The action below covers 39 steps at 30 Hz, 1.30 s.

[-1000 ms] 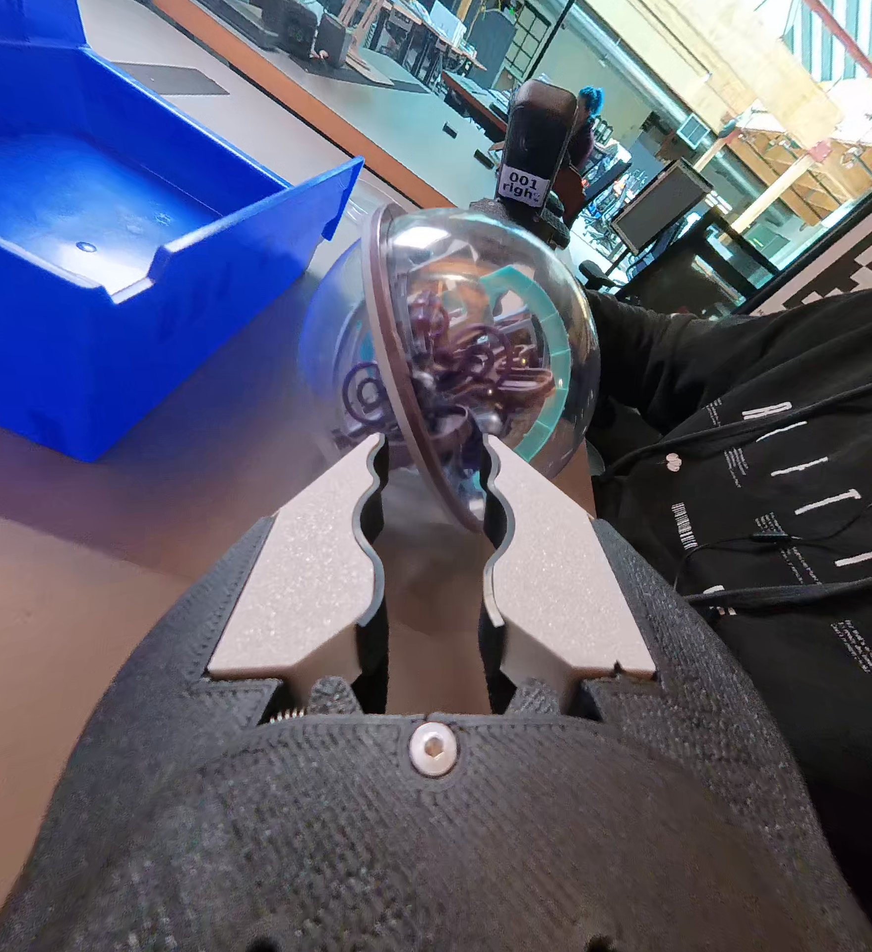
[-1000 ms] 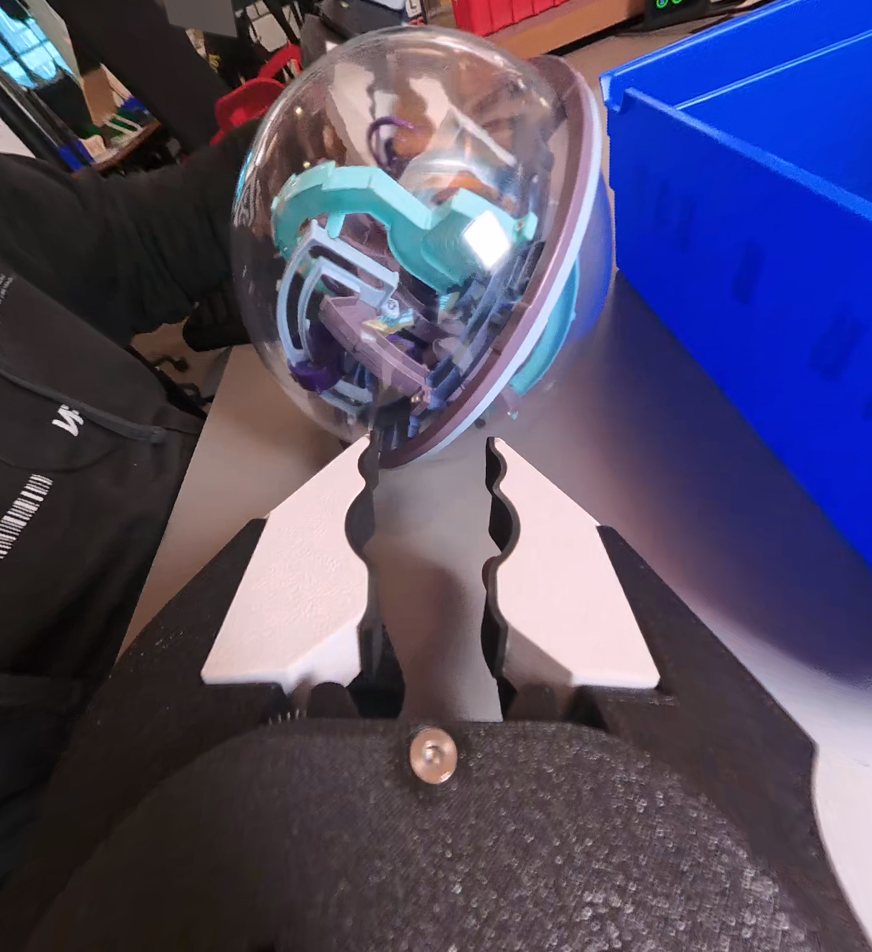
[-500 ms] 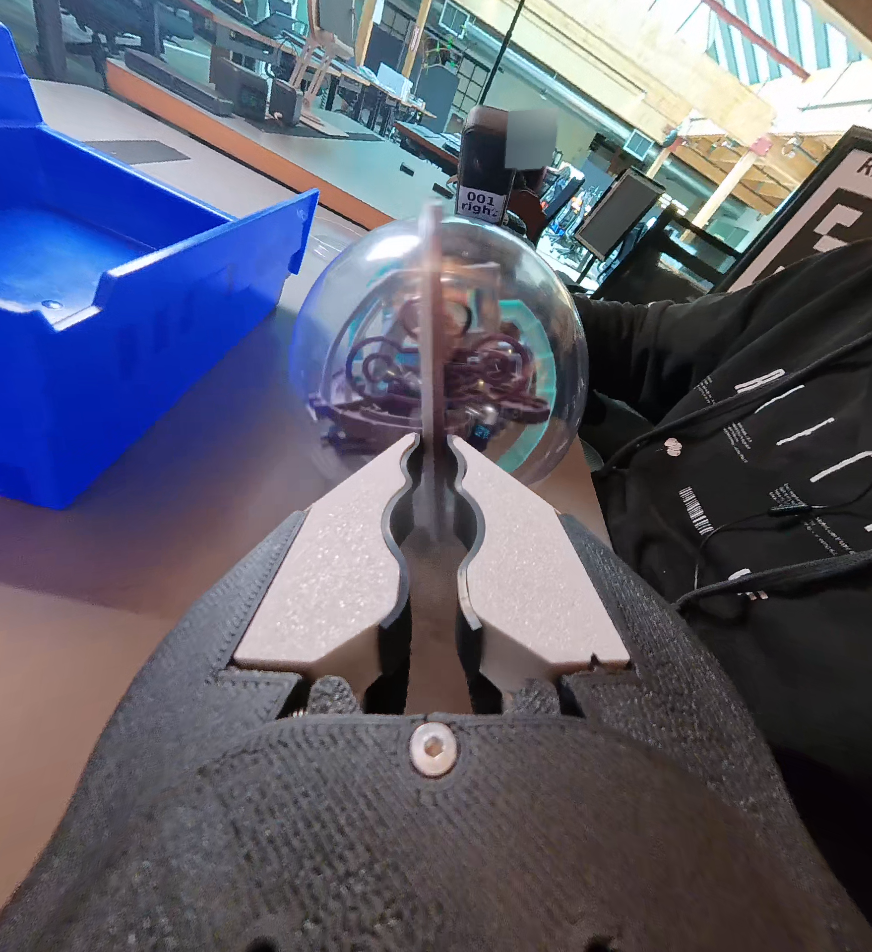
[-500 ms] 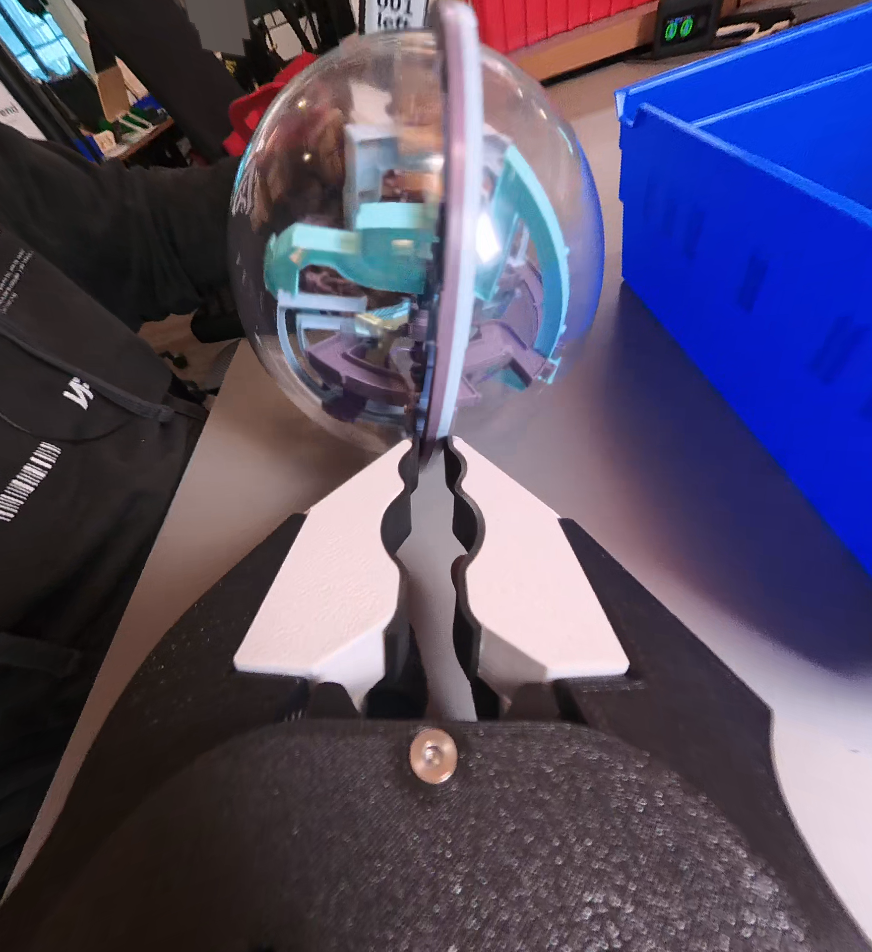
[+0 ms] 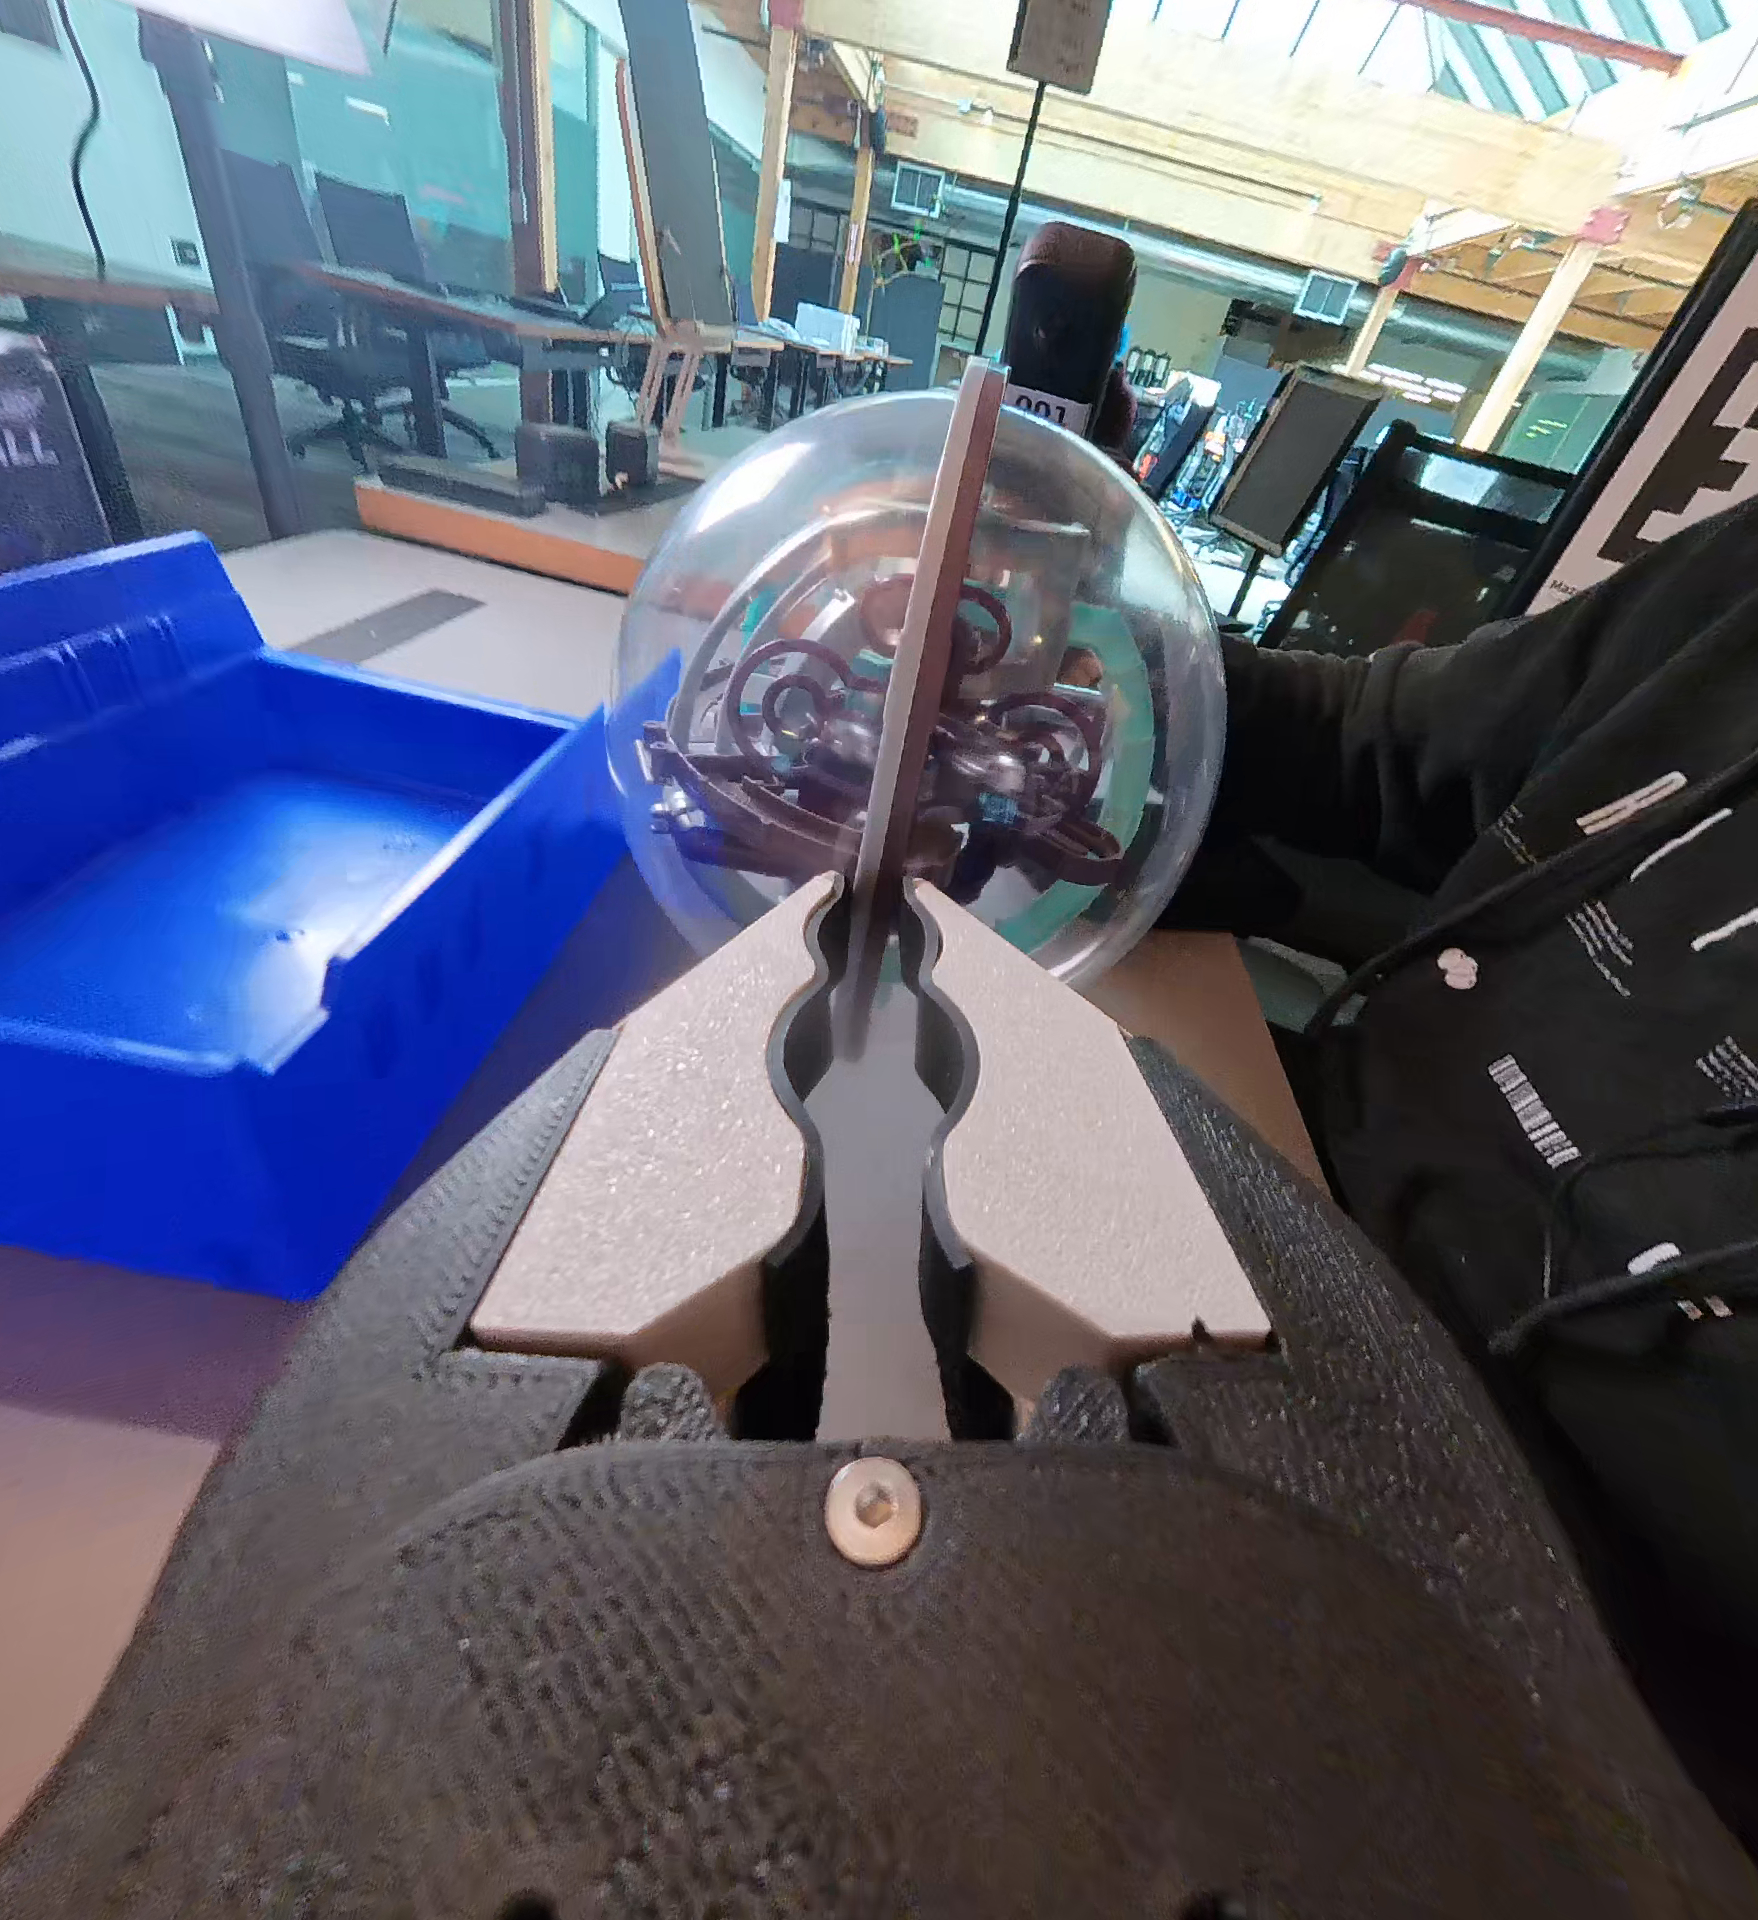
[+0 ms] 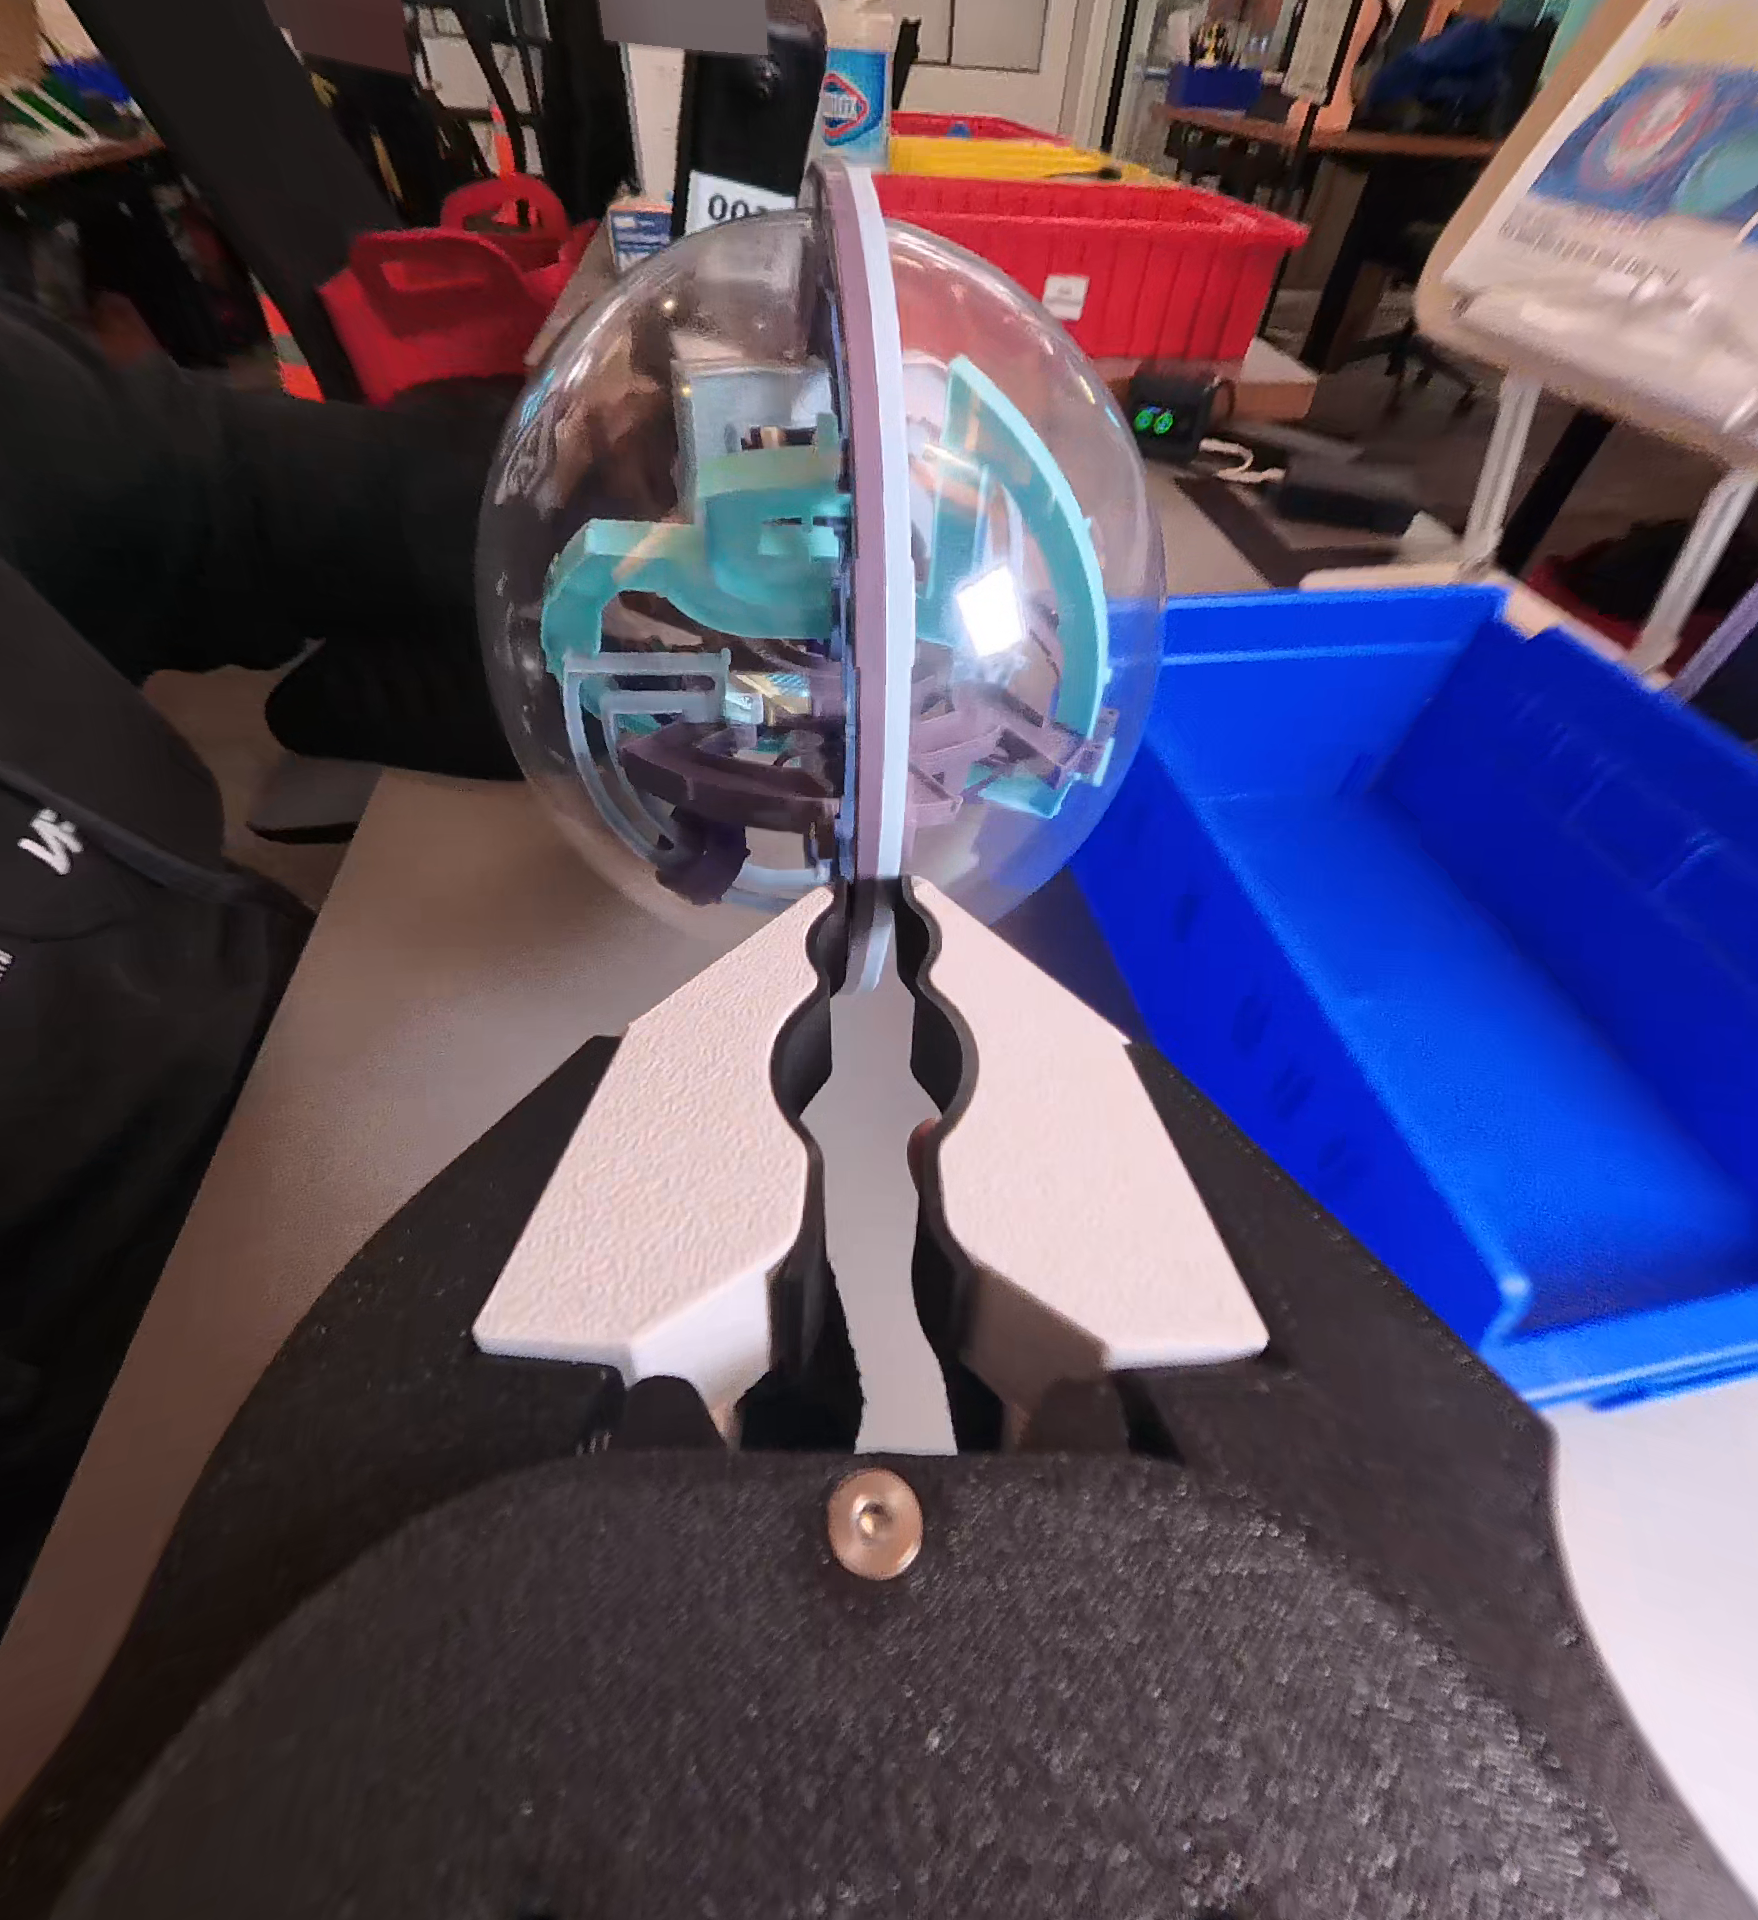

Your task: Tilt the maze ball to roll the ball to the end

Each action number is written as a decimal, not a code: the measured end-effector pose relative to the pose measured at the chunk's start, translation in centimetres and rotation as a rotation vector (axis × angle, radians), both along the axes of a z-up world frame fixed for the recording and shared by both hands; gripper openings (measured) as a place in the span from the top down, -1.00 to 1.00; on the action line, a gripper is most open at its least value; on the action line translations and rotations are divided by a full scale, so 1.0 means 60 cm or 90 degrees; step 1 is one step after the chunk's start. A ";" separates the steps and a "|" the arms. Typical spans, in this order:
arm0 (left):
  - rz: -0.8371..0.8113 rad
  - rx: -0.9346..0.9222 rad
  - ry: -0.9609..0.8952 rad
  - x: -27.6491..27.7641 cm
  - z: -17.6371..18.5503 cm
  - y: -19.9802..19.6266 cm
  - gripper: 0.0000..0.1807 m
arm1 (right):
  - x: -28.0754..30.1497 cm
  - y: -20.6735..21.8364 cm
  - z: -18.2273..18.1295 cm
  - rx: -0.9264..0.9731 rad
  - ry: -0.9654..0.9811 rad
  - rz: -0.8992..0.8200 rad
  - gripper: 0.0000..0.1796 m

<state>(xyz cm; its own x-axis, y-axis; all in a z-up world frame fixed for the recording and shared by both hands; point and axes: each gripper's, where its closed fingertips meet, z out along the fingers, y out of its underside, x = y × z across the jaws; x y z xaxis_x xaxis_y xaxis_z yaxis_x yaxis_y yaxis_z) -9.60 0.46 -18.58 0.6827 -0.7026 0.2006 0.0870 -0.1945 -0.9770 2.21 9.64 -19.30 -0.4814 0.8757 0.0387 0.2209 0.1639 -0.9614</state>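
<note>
**Operator:** I've got the maze ball (image 5: 916, 686) up off the table (image 6: 418, 997), held between my two grippers from opposite sides. The left gripper (image 5: 870, 914) has its jaws pinched on the flat rim (image 5: 942, 644) that rings the sphere, and the right gripper (image 6: 867, 899) is pinched on the same rim (image 6: 870, 540) at the other side.

**Spotter:** How do you reckon it handles?

**Operator:** I'd judge it light and rigid: a clear hard shell with plastic tracks inside. The shell looks smooth and would likely slip, so the rim is the place to hold. It's thin, though, and only the fingertips (image 6: 932, 925) have it, so a sharp twist might pop it loose. I can't pick out the little ball inside for certain.

**Spotter:** Room to tilt?

**Operator:** The blue bin (image 5: 231, 894) sits close on the far side, with its wall just beside the sphere in the left wrist view. The person's black sleeve (image 5: 1426, 748) is near on the other side. The table edge is close below. Above is open, so I'd roll the rim slowly and keep it high.
</note>
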 end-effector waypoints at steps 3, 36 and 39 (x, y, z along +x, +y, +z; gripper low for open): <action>0.009 0.043 0.006 0.000 0.036 0.011 0.92 | 0.001 0.010 0.051 0.054 0.028 -0.013 0.93; 0.051 0.313 0.086 0.017 0.310 -0.038 0.91 | 0.012 -0.030 0.298 0.235 0.195 -0.031 0.93; 0.045 0.317 0.084 0.024 0.315 -0.046 0.91 | 0.021 -0.040 0.300 0.235 0.205 -0.028 0.93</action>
<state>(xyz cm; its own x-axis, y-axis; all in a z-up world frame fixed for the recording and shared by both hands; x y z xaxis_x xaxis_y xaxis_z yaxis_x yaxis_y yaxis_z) -8.19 -2.31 0.30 0.7294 -0.6417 -0.2371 -0.0478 0.2980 -0.9534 3.46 7.22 -1.32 -0.3574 0.7946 0.4908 -0.0634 0.5037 -0.8616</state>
